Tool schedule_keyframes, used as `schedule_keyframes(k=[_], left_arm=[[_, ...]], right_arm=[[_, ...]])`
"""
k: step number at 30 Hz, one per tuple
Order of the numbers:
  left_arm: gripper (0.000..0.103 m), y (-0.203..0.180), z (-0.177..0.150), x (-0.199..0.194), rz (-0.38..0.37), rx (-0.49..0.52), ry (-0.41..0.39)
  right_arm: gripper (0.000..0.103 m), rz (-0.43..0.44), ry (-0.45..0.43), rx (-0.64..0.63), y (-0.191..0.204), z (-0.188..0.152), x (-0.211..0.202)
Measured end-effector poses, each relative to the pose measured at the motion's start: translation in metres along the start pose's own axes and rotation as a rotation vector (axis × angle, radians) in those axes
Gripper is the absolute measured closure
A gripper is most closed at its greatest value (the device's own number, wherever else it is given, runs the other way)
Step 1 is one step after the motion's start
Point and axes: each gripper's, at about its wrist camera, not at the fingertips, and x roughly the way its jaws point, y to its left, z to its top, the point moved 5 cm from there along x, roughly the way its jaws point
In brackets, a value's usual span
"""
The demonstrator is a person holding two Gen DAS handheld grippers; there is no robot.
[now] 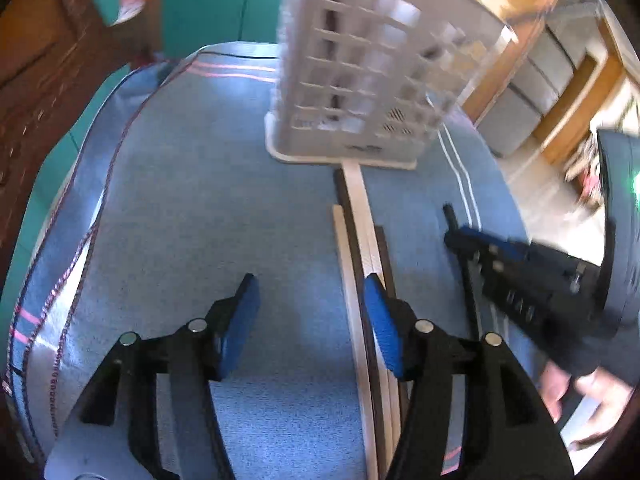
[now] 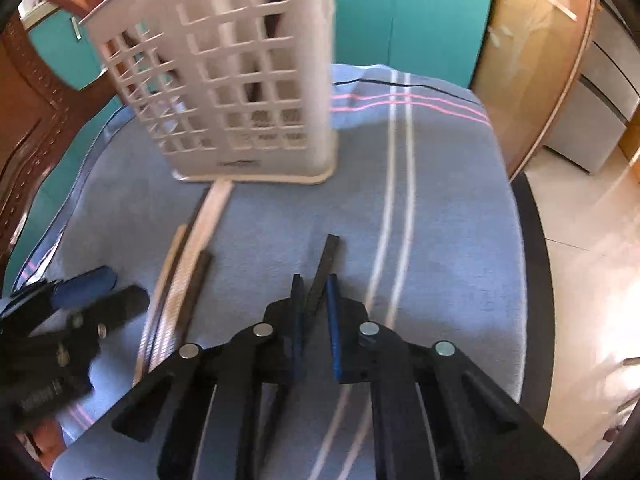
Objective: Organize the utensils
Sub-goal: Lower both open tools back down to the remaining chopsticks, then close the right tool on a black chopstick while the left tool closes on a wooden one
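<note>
A white slatted utensil holder (image 1: 360,80) stands at the back of the blue cloth; it also shows in the right wrist view (image 2: 240,80). Several long light and dark wooden sticks (image 1: 360,264) lie in a bundle in front of it, also in the right wrist view (image 2: 180,280). My left gripper (image 1: 310,304) is open and empty, its right finger beside the bundle. My right gripper (image 2: 314,296) is shut on a dark stick (image 2: 326,260) that pokes forward between its pads; it shows in the left wrist view (image 1: 472,240) to the right of the bundle.
The blue striped cloth (image 2: 440,220) covers a round table with a dark rim (image 2: 536,240). Teal cabinets (image 2: 420,12) and a carved wooden chair (image 1: 48,92) stand behind. A tiled floor (image 2: 592,264) lies to the right.
</note>
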Motion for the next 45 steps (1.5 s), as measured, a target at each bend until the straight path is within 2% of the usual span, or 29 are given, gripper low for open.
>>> schedule_keyframes(k=[3, 7, 11, 15, 18, 22, 25, 27, 28, 29, 32, 37, 39, 45], left_arm=[[0.046, -0.009, -0.003, 0.002, 0.044, 0.050, -0.011], [0.045, -0.012, -0.004, 0.000, 0.039, 0.042, -0.013], [0.038, -0.013, -0.009, 0.001, 0.033, 0.064, -0.014], [0.035, -0.015, -0.010, 0.003, 0.053, 0.079, -0.022], [0.035, -0.010, -0.007, 0.006, 0.093, 0.073, -0.024], [0.035, -0.011, -0.008, 0.004, 0.109, 0.074, -0.024], [0.040, -0.008, -0.007, 0.002, 0.121, 0.066, -0.029], [0.054, -0.002, -0.005, -0.001, 0.125, 0.040, -0.038], [0.065, 0.002, -0.005, -0.002, 0.126, 0.027, -0.038], [0.072, 0.005, -0.004, -0.002, 0.115, 0.013, -0.034], [0.074, 0.017, -0.003, -0.002, 0.048, -0.063, -0.015], [0.074, 0.029, -0.003, -0.003, 0.024, -0.116, -0.011], [0.074, 0.028, -0.004, -0.002, 0.025, -0.109, -0.010], [0.063, 0.022, -0.003, 0.001, 0.038, -0.070, -0.018]], right_arm=[[0.091, -0.008, -0.006, -0.001, 0.000, 0.000, -0.001], [0.091, -0.048, -0.019, -0.031, 0.005, -0.004, -0.004], [0.091, -0.032, -0.014, -0.011, 0.008, -0.007, -0.005], [0.091, -0.021, -0.007, 0.011, -0.005, -0.002, -0.001], [0.091, -0.025, -0.009, 0.006, -0.007, 0.000, 0.001], [0.090, -0.029, -0.011, 0.002, -0.008, -0.001, 0.002], [0.090, -0.028, -0.010, 0.004, -0.008, -0.002, 0.003], [0.090, -0.028, -0.010, 0.005, -0.008, -0.001, 0.004], [0.090, -0.028, -0.010, 0.005, -0.008, -0.001, 0.004], [0.090, -0.028, -0.010, 0.005, -0.008, -0.001, 0.004], [0.090, -0.030, -0.010, 0.002, -0.009, -0.001, 0.004], [0.090, -0.033, -0.009, 0.003, -0.012, -0.003, 0.005], [0.090, -0.033, -0.009, 0.003, -0.012, -0.003, 0.006], [0.090, -0.035, -0.009, -0.001, -0.011, -0.003, 0.006]])
